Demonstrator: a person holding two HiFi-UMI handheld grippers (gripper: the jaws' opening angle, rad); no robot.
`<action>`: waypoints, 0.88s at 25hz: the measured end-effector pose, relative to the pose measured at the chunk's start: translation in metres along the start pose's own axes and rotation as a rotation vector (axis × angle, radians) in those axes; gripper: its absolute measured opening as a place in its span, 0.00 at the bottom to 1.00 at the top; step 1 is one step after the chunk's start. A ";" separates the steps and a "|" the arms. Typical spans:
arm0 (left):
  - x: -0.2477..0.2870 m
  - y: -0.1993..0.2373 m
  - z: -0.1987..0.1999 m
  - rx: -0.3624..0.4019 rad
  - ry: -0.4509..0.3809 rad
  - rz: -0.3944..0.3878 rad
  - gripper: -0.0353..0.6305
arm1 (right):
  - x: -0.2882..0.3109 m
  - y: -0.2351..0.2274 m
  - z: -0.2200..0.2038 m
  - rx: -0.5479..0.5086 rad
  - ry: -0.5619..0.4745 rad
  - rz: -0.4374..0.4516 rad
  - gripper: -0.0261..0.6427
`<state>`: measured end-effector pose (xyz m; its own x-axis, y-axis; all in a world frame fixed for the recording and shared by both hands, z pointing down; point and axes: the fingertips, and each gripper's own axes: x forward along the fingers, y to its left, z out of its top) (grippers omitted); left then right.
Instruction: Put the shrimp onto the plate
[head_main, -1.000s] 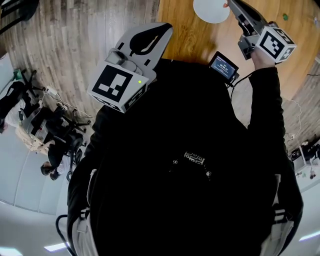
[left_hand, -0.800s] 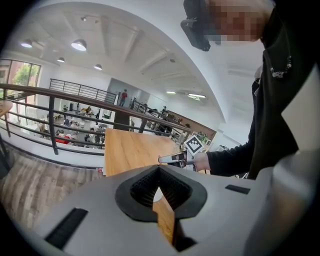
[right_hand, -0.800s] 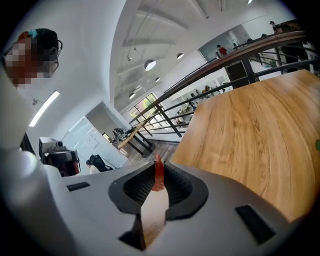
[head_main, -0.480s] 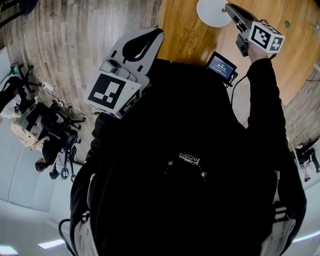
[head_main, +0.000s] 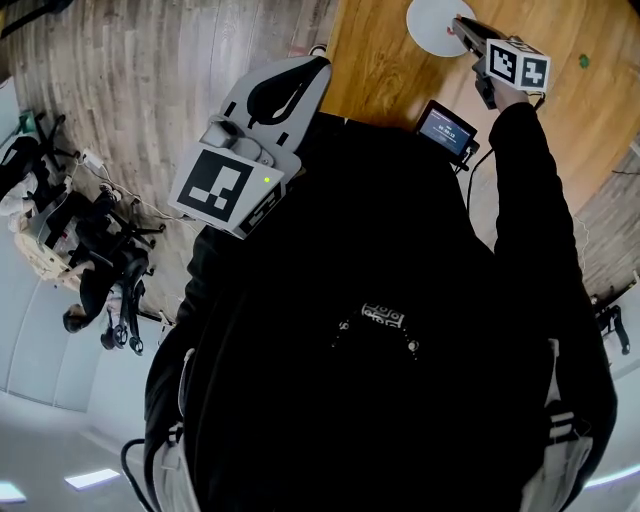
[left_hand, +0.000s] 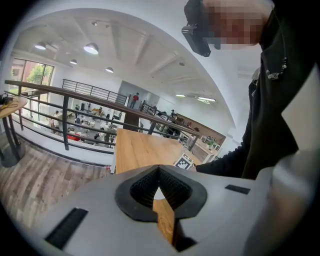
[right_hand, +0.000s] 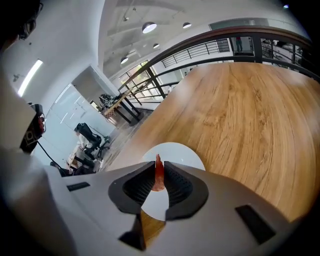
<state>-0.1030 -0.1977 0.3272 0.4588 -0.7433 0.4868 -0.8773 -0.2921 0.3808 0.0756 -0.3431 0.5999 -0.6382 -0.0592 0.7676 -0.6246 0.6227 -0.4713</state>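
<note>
**Shrimp held over the plate**

The right claw (right_hand: 159, 169) is clamped on a small orange-red shrimp (right_hand: 158, 176), which it holds over the round white plate (right_hand: 186, 152) on the light wooden bench (right_hand: 250, 110). The left claw (left_hand: 158, 170), well apart from the plate, has its jaws together and holds nothing.
</note>
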 end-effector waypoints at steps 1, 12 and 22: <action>-0.001 0.000 0.000 -0.004 -0.001 0.003 0.06 | 0.003 -0.001 -0.003 -0.003 0.014 -0.004 0.14; -0.012 0.003 -0.002 -0.019 -0.013 0.024 0.06 | 0.023 -0.005 -0.018 -0.073 0.123 -0.090 0.14; -0.010 0.007 0.001 -0.015 -0.020 0.030 0.06 | 0.027 -0.010 -0.012 -0.085 0.104 -0.105 0.17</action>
<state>-0.1134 -0.1927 0.3242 0.4295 -0.7635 0.4822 -0.8883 -0.2611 0.3779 0.0701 -0.3409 0.6303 -0.5182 -0.0492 0.8538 -0.6424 0.6815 -0.3506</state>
